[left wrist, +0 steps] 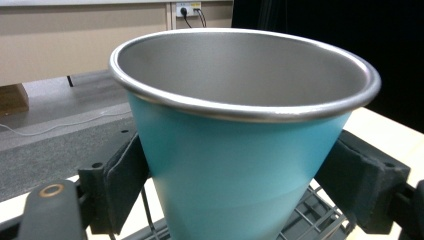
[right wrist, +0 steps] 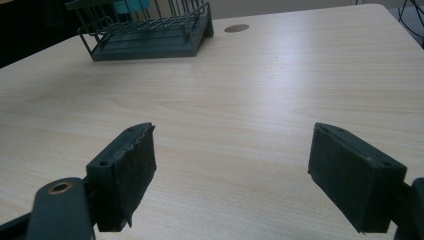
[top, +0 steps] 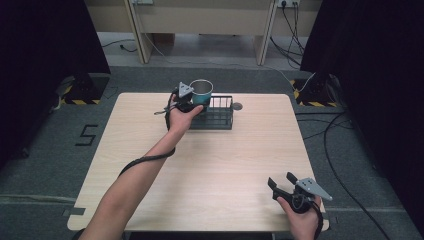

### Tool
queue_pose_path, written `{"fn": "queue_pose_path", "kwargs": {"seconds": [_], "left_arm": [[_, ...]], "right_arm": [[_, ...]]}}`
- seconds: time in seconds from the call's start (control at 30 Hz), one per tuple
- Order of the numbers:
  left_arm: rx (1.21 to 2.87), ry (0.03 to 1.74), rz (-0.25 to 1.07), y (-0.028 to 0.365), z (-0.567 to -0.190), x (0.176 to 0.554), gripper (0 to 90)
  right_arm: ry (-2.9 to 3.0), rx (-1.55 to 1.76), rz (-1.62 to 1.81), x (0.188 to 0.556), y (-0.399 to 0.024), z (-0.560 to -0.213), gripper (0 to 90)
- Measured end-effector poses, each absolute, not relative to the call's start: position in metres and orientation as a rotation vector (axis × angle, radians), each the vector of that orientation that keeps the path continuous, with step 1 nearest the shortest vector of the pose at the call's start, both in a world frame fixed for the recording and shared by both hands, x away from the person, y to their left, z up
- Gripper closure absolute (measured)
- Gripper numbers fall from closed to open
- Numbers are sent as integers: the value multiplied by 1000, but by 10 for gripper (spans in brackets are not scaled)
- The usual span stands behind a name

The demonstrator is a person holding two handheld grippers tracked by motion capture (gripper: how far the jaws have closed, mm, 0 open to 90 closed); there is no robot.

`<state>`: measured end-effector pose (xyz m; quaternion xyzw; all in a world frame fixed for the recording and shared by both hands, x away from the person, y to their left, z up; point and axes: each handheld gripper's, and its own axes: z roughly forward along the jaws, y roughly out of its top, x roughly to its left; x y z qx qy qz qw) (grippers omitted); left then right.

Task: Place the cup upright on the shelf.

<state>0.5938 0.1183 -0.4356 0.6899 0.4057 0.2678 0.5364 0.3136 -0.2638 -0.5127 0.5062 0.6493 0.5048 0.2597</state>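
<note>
Left gripper view shows the left gripper point(left wrist: 240, 185) clamped around the teal metal cup point(left wrist: 240, 165) over the wire rack point(top: 217, 114), low on its stiff, light, likely slippery wall, while the right gripper point(right wrist: 245, 175) idles wide open.

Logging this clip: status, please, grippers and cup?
Left gripper shut on teal cup at wire rack. Right gripper open, idle over table. Nothing in the way.
</note>
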Motion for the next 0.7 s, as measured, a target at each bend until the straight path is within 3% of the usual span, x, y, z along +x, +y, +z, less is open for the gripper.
{"fn": "queue_pose_path", "kwargs": {"seconds": [0.7], "left_arm": [[1698, 988, 601, 115, -446, 597, 161]], "right_arm": [[1765, 1368, 1368, 314, -263, -513, 199]]}}
